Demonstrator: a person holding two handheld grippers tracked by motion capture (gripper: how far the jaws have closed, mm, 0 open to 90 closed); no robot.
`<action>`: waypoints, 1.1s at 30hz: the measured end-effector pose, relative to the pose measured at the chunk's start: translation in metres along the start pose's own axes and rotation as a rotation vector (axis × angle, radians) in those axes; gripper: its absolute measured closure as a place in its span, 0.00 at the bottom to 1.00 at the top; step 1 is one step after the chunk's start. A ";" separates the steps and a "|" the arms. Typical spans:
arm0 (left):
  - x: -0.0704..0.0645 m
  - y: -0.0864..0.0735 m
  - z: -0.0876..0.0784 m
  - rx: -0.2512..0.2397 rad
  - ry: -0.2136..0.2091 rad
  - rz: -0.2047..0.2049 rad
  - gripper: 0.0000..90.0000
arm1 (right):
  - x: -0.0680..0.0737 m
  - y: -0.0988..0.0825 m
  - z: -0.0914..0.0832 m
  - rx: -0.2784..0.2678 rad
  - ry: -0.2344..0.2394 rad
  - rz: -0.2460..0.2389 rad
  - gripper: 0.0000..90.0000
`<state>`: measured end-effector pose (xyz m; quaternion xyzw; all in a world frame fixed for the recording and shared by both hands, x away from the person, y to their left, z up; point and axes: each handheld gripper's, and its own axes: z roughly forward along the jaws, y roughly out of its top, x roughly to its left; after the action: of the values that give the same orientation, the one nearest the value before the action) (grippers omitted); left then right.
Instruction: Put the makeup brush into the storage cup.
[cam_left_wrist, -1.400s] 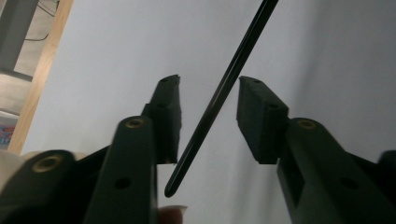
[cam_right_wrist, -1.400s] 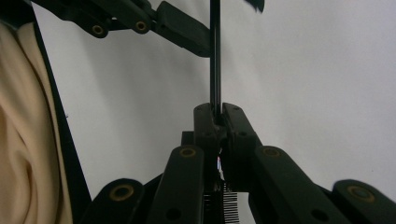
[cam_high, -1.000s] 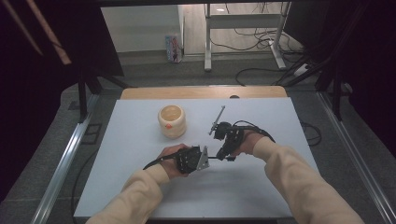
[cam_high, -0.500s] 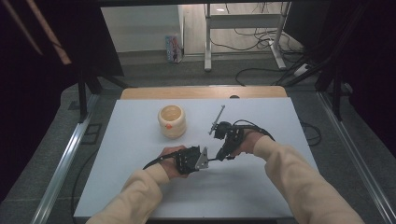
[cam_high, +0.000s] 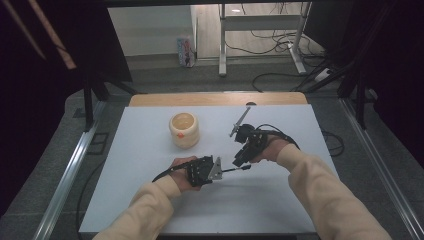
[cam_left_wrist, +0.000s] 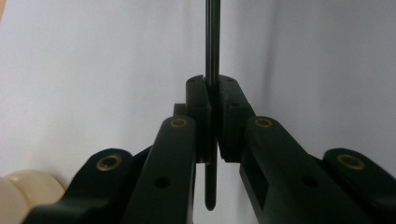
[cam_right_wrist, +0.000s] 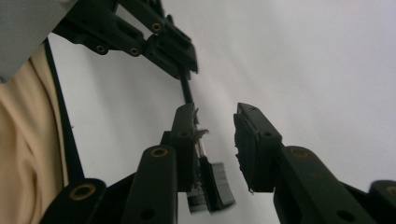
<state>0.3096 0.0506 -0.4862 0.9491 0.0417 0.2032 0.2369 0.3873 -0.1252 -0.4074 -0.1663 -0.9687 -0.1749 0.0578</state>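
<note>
Rod (cam_high: 235, 170) lies level between both hands, long axis left-right; left gripper (cam_high: 220, 169) clamps near end, right gripper (cam_high: 242, 159) jaws just been opening, rod's flat black end between them, unpressed.

My sleeves (cam_high: 320, 190) are cream; each black tool (cam_left_wrist: 212, 121) has brass-ringed screws, a trailing black cable (cam_high: 162, 175), one grey three-cornered plate (cam_high: 216, 169).

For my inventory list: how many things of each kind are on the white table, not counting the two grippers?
Cream jar: 1
Thin dark rod: 1
Grey stick: 1
Total: 3
</note>
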 end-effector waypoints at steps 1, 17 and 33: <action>0.000 0.000 0.000 0.001 0.000 -0.004 0.95 | -0.001 -0.002 -0.003 -0.013 -0.006 0.004 0.75; 0.007 -0.015 -0.003 -0.013 0.012 -0.108 0.95 | -0.001 -0.042 -0.041 -0.216 -0.197 0.093 0.51; 0.015 -0.022 -0.010 -0.009 0.026 -0.158 0.95 | 0.011 -0.118 -0.027 -0.402 -0.299 0.222 0.38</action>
<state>0.3193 0.0773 -0.4834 0.9391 0.1187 0.1962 0.2559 0.3377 -0.2358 -0.4175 -0.3036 -0.8883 -0.3296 -0.1011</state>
